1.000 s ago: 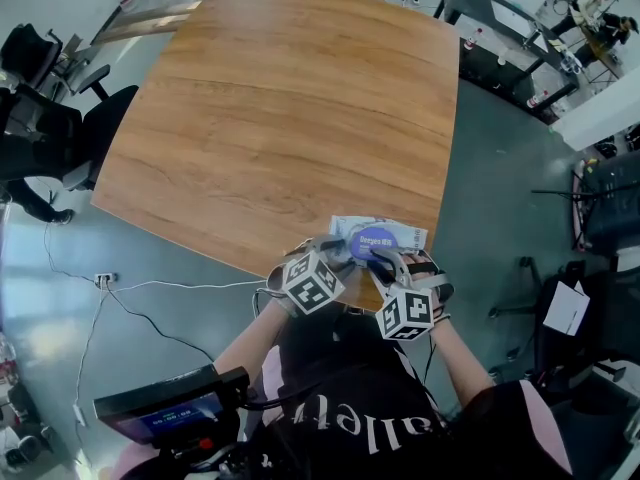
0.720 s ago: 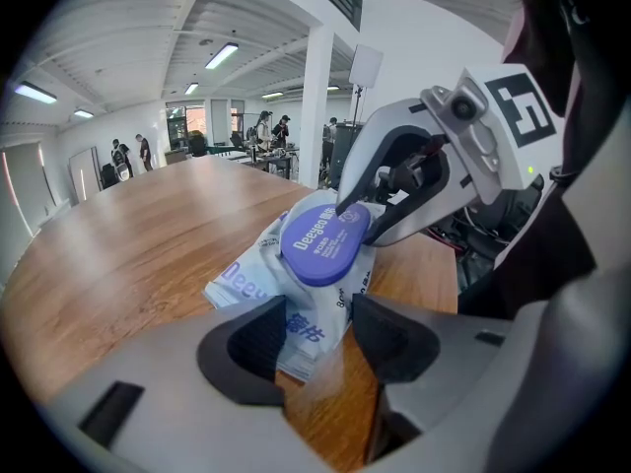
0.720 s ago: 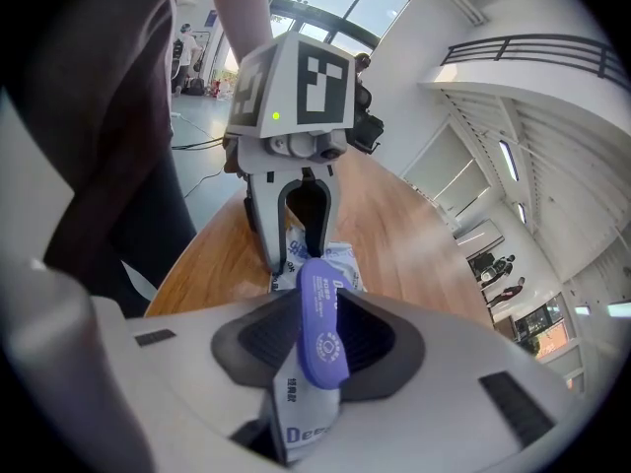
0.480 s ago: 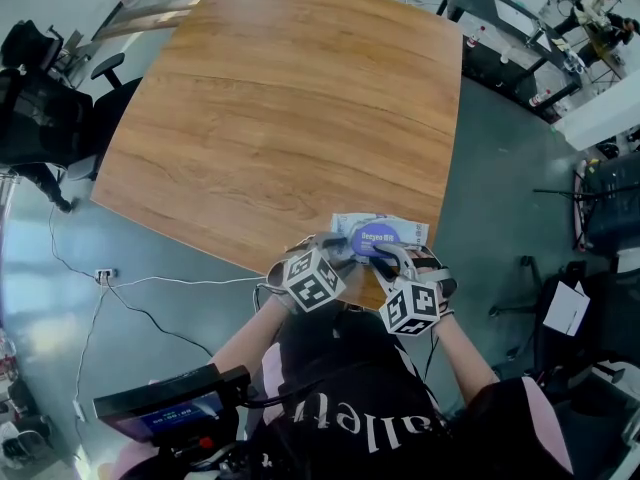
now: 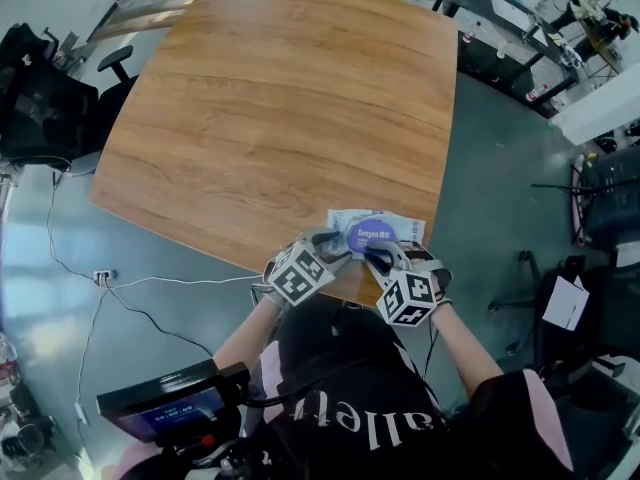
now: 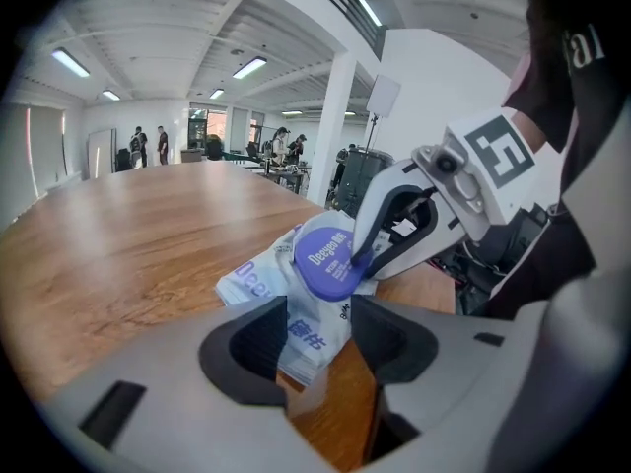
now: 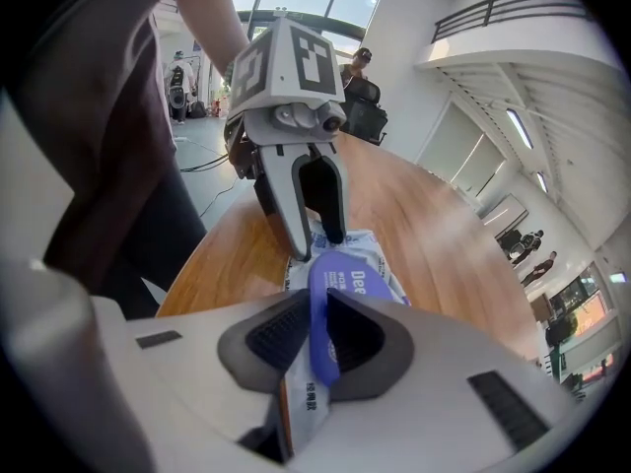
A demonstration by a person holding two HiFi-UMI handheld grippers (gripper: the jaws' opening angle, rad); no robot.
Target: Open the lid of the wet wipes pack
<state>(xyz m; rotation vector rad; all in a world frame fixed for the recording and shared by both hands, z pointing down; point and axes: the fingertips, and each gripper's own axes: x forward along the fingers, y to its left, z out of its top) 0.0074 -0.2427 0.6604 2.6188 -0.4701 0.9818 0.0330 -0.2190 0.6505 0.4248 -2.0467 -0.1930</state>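
A white and blue wet wipes pack (image 5: 402, 230) lies at the near edge of the wooden table (image 5: 280, 98), its near end raised. Its round purple lid (image 5: 370, 236) stands tilted up from the pack (image 6: 258, 282). My left gripper (image 5: 338, 250) has the pack's end between its jaws, which are closing on it (image 6: 317, 338). My right gripper (image 5: 378, 255) is shut on the lid's rim (image 7: 320, 313), which shows edge-on between its pads. In the left gripper view, the right gripper (image 6: 363, 259) pinches the lid (image 6: 323, 256) from the right.
The pack sits right at the table's front edge (image 5: 350, 293), close to my body. Office chairs (image 5: 45, 108) stand to the left, and cables (image 5: 150, 288) run over the grey floor. Desks (image 5: 510, 38) stand at the far right.
Both grippers stay at the pack. The left gripper's marker cube has rolled and shifted slightly left, and the right one has edged up toward the pack.
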